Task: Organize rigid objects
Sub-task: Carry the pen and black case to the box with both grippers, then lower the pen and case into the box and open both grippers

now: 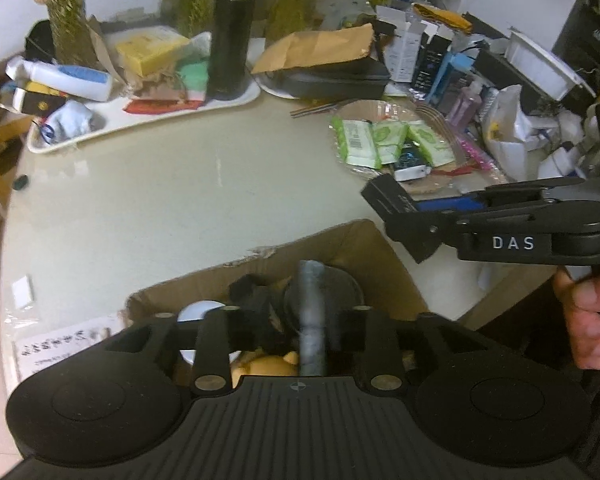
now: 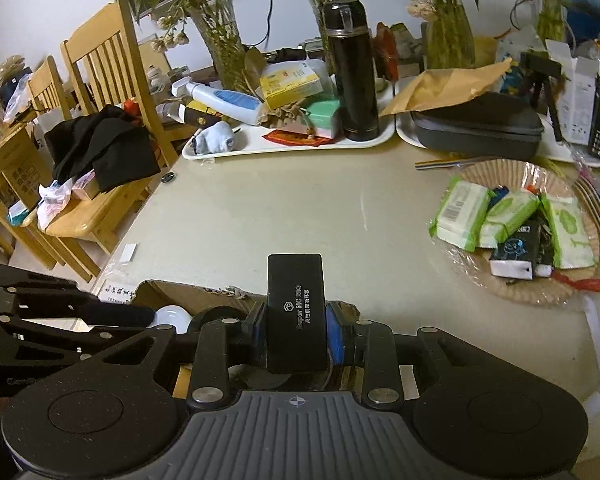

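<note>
I see a black rectangular case [image 2: 297, 312], white lettering on its face, standing on end above the open cardboard box [image 1: 364, 248], which holds a grey cylinder [image 1: 311, 312] and other items.

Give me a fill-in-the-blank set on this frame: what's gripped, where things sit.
1. The right gripper is shut on a flat ____ box printed "Super NC 200".
2. The left gripper hovers over an open ____ box.
3. The tall black flask stands on a ____ tray.
4. The green wipe packs lie in a ____ basket.

Missing: black; cardboard; white; woven
</note>
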Tool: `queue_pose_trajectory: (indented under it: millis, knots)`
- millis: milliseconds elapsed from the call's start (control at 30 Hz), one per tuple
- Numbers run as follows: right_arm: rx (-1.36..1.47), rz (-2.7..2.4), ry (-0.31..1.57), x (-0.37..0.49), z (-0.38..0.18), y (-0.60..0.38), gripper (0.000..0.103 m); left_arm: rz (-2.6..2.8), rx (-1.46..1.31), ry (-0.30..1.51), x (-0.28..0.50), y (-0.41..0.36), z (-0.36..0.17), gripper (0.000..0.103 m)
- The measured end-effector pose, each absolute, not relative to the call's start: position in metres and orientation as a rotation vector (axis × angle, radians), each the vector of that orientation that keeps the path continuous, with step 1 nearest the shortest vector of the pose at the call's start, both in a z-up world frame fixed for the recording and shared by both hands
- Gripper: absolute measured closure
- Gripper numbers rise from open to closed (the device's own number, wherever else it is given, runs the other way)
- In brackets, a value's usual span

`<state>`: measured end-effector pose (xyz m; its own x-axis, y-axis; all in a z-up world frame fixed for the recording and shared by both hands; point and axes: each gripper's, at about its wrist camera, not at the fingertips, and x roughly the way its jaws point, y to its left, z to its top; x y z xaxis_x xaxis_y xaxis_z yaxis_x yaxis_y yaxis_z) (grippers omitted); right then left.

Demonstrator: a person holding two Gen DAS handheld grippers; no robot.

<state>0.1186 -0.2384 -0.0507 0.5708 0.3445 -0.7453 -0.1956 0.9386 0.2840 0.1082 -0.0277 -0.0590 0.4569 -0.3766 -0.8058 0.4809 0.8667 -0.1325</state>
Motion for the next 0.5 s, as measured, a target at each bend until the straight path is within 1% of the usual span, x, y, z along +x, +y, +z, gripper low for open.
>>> queue_pose_trajectory:
  millis: [33, 67, 133, 500]
  knots:
    - [0.176, 0.317, 0.912, 0.118, -0.051, -0.238, 0.069, -0.521, 0.124, 0.957, 0.107, -0.027, -0.058, 0.068]
    - [0.174, 0.316, 0.914, 0.118, -0.051, -0.238, 0.069, -0.514, 0.126, 0.958, 0.106, -0.025, -0.058, 0.063]
    - [0.170, 0.314, 0.918, 0.116, -0.052, -0.238, 0.069, -0.492, 0.128, 0.959, 0.103, -0.021, -0.058, 0.056]
    - [0.143, 0.301, 0.928, 0.104, -0.055, -0.228, 0.069, -0.403, 0.150, 0.953, 0.088, -0.003, -0.059, 0.055]
